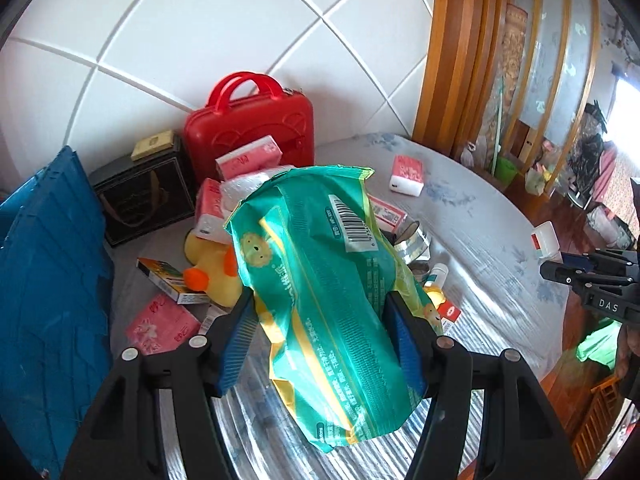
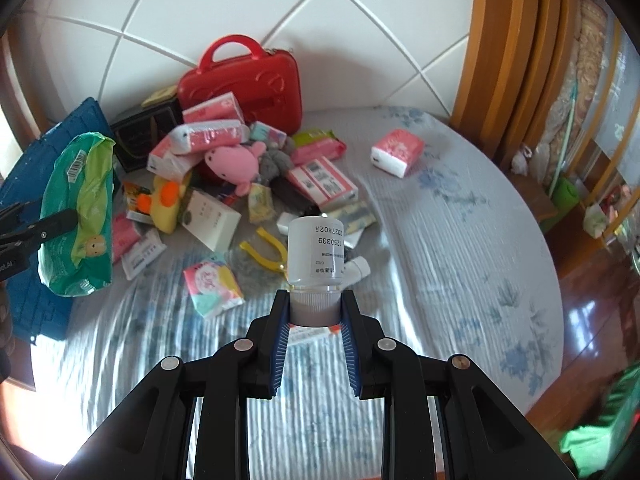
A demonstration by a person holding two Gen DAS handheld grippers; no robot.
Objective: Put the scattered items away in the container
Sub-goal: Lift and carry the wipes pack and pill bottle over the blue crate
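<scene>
Left gripper (image 1: pixel 320 320): fingers clamped on both sides of the green packet (image 1: pixel 320 280); packet lifted above the bed (image 1: pixel 500 280), barcode end pointing away from the camera.
Right gripper (image 2: pixel 315 312): fingers closed on the ribbed cap of the white bottle (image 2: pixel 316 252); bottle held upside down over the bed, clear of the pile.
Container: blue crate (image 1: pixel 48 280) at the left edge of the bed, just beside the green packet.
Pile: yellow duck toy (image 1: pixel 216 276), pink plush (image 2: pixel 236 164), pink tissue packs (image 2: pixel 398 152), yellow pliers (image 2: pixel 266 252) lie scattered on the bed.
Behind pile: red case (image 1: pixel 256 128) upright against the white headboard (image 1: pixel 200 20).
</scene>
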